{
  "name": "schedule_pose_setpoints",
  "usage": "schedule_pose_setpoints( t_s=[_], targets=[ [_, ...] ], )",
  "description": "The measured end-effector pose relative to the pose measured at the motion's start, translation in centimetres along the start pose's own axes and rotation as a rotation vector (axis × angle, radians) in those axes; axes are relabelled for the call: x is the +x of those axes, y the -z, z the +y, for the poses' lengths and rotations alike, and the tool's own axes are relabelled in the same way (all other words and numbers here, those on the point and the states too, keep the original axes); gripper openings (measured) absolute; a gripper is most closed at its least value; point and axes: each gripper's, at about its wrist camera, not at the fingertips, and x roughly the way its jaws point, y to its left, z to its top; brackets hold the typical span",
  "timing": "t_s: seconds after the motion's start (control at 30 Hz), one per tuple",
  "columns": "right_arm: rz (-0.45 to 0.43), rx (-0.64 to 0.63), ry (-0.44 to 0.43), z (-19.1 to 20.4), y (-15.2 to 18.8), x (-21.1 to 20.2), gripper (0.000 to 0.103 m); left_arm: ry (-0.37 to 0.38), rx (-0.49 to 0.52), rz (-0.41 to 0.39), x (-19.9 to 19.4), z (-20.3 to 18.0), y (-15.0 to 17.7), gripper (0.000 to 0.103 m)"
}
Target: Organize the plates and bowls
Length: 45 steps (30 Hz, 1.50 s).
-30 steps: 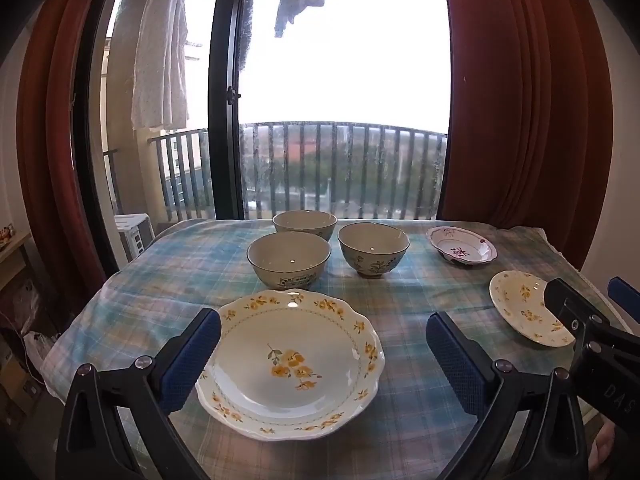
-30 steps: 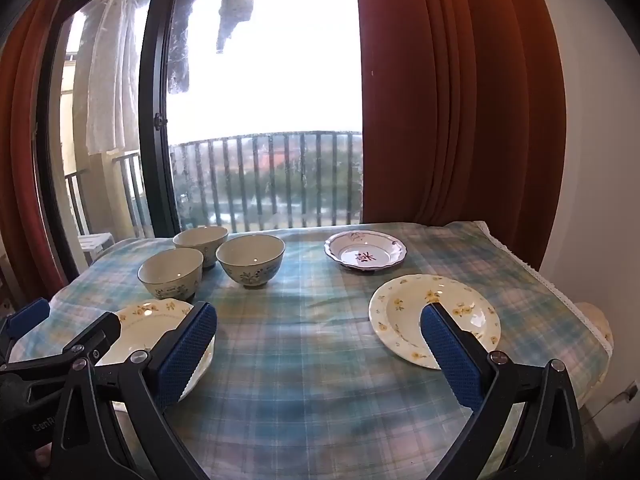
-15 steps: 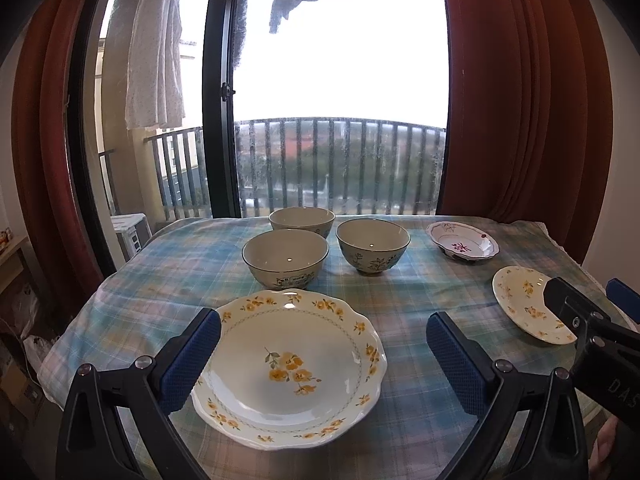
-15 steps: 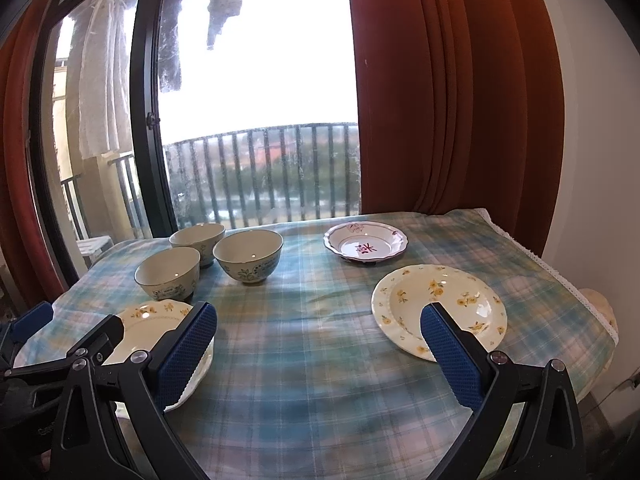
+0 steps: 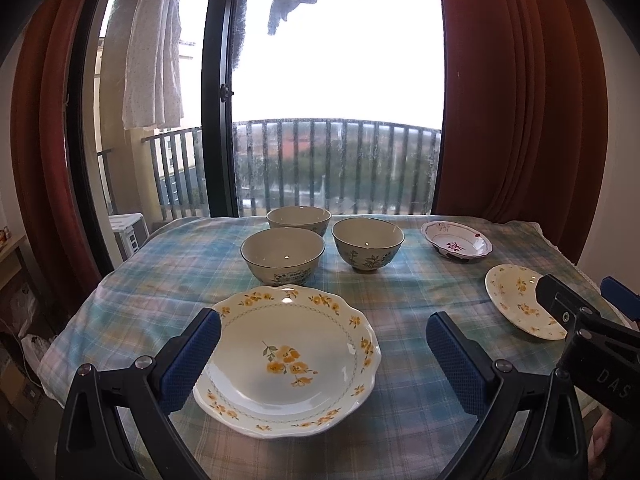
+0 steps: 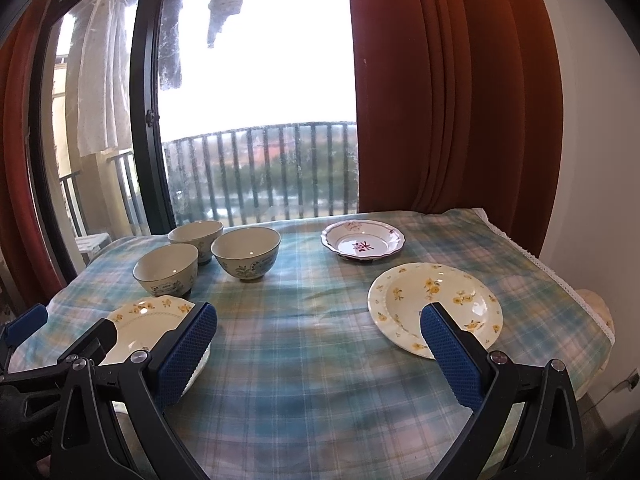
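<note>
Here both grippers' jaws gape empty, the big plate (image 5: 288, 360) seemingly beneath the left's.

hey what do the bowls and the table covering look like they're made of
The three bowls look like glazed ceramic: glossy insides with bright light glints, painted patterns outside. The tablecloth looks like matte woven fabric: plaid print, soft wrinkles, draping at the edges.

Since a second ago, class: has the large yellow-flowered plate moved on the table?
No. The large plate still lies just in front of the nearest bowl, with the same small gap; only the whole view has shifted slightly.
</note>
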Motion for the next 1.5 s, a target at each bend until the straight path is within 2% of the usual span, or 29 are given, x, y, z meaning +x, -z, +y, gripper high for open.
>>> schedule_pose_setpoints(
  t_s=[0.5, 1.0, 1.33, 1.5],
  targets=[
    [-0.003, 0.020, 0.003, -0.4, 0.7, -0.6, 0.103, 0.013, 0.015, 0.003, -0.3, -0.3, 0.1, 0.103],
    [-0.017, 0.018, -0.010, -0.2, 0.4, -1.2, 0.103, 0.010, 0.014, -0.031, -1.2, 0.0, -0.1, 0.103],
    [0.016, 0.012, -0.044, 0.8, 0.2, 0.2, 0.103, -0.009, -0.038, 0.030, 1.1, 1.4, 0.3, 0.103],
    [0.041, -0.034, -0.078, 2.5, 0.4, 1.6, 0.103, -0.024, -0.018, 0.048, 2.9, 2.0, 0.6, 0.103]
  ],
)
